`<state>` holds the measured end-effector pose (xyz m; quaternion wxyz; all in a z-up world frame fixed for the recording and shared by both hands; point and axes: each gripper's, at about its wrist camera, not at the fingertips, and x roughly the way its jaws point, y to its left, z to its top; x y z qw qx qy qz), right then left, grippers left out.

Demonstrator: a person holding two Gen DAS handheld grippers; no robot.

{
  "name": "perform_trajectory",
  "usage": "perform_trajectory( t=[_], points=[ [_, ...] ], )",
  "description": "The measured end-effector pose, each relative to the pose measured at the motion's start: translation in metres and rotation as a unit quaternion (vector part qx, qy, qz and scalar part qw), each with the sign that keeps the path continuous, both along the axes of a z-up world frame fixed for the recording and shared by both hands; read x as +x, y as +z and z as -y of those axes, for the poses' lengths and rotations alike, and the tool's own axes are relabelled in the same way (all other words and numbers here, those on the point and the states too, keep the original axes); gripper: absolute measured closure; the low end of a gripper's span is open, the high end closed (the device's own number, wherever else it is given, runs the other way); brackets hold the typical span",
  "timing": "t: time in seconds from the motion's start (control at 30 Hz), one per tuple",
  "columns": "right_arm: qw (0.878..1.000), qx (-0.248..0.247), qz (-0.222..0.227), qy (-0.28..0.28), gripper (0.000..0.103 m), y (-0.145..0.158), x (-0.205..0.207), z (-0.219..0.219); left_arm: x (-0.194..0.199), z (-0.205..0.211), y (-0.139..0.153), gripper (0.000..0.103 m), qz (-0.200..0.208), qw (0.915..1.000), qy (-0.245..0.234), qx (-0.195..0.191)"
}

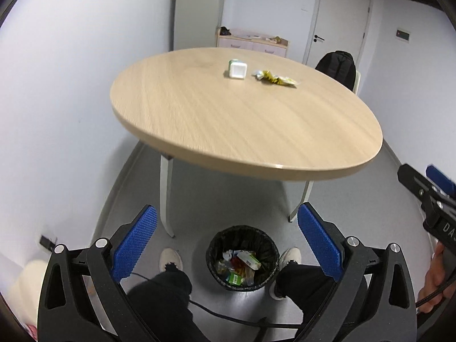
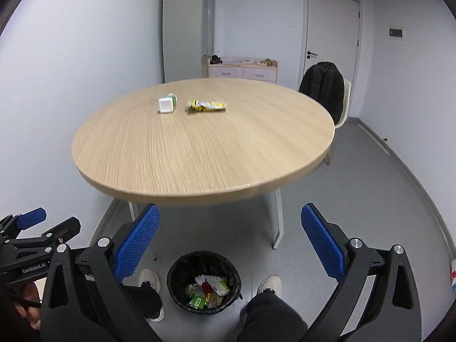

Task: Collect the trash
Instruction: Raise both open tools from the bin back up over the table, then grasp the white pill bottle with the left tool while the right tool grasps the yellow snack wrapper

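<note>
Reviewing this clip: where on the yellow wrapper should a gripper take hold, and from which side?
Judging by its pose, grip the yellow wrapper across its narrow middle, coming from above. It lies flat and crumpled on the table, long axis left-right, with the white box lying just off its left end.

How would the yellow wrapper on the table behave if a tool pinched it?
The yellow wrapper looks crumpled and flat, so probably floppy and very light. It would likely crush between the pads. Its film looks glossy, so it may slide on the table.

Pale walls; grey floor [image 2: 356, 188]; round wooden table [image 2: 199, 154]; closed door [image 2: 330, 31].
</note>
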<state>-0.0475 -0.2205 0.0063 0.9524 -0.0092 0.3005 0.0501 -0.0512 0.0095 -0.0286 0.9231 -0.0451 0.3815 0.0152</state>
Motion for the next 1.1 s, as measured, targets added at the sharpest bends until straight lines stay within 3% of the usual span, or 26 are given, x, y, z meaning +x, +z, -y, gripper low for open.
perform_trajectory(
  t=[0.33,0.77,1.1],
  points=[
    [1.0,-0.018,-0.009,0.015,0.008,0.03,0.058,-0.006,0.068,-0.007,0.025,0.006,-0.01,0.9999,0.006,0.004],
    [0.998,-0.005,-0.048,0.044,0.008,0.027,0.197,-0.021,0.194,-0.024,0.021,0.006,-0.025,0.9995,0.017,0.011],
    [0.994,-0.006,-0.082,0.067,0.009,0.022,0.286,-0.048,0.273,-0.043,0.022,0.006,-0.039,0.9985,0.039,-0.009]
  ],
)
